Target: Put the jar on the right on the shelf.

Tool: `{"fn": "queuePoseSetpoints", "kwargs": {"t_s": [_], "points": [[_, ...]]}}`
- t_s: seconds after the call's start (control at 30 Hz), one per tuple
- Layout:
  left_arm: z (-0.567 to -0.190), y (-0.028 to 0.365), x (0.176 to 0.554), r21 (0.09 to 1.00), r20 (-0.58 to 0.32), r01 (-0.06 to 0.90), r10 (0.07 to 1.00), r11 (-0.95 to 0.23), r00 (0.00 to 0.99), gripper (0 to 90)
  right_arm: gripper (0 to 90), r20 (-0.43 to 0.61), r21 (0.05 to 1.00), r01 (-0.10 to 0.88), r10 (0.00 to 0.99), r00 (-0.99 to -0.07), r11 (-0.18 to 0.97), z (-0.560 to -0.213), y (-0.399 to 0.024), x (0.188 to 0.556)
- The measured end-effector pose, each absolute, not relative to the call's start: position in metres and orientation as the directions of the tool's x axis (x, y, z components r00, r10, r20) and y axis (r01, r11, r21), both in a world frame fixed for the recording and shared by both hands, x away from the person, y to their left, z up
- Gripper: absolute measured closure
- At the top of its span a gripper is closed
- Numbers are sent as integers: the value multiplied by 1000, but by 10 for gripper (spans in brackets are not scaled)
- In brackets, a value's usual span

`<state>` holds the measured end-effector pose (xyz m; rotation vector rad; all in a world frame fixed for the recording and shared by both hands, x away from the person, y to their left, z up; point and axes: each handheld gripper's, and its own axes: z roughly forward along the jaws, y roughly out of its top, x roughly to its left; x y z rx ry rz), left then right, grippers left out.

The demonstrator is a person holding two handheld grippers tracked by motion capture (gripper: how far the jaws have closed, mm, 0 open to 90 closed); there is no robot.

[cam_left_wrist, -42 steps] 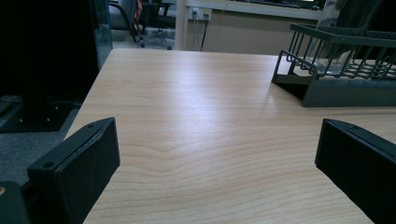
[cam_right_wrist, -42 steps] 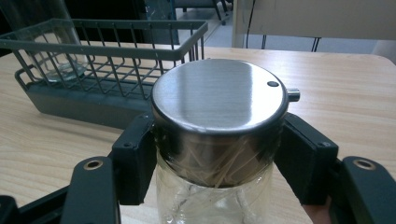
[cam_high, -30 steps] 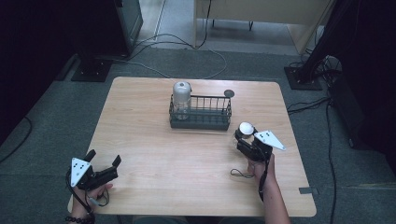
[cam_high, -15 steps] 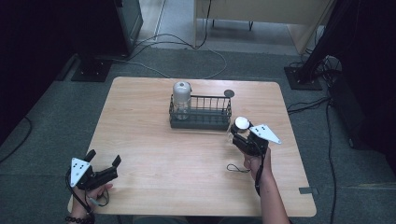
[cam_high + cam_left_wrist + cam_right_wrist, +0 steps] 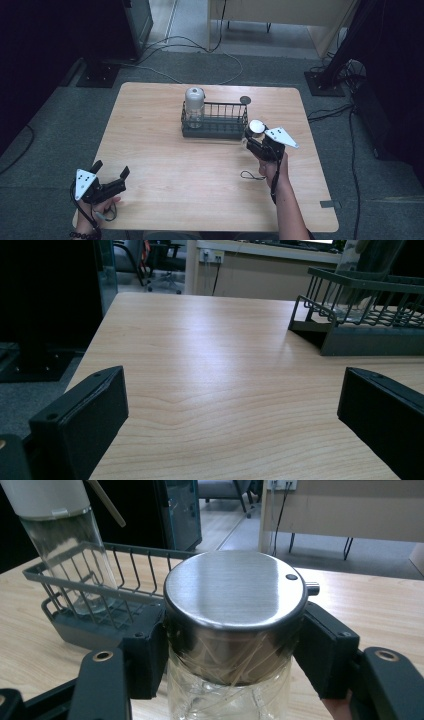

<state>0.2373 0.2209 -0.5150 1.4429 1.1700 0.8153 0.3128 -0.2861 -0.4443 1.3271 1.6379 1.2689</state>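
Steel-lidded glass jar (image 5: 235, 630) clamped below lid in right gripper (image 5: 256, 136), held upright just beside wire basket (image 5: 215, 127), likely bound for slot beside bottle (image 5: 194, 105); left gripper (image 5: 109, 176) wide open, empty, idle near counter (image 5: 200, 170) corner.

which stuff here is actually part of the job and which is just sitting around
In the job:
- glass jar with steel lid, clamped in the right gripper
- wire rack next to it
- clear bottle standing in the rack

Lying about:
- small dark disc behind the rack
- left gripper, open and idle
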Motion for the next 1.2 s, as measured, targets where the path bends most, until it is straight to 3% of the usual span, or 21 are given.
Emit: {"fn": "queuePoseSetpoints", "kwargs": {"t_s": [1.2], "points": [[-515,221,237,973,-105,228,949,36,296,0,369,62,960,279,958,-280,19,-404,-266,338]]}}
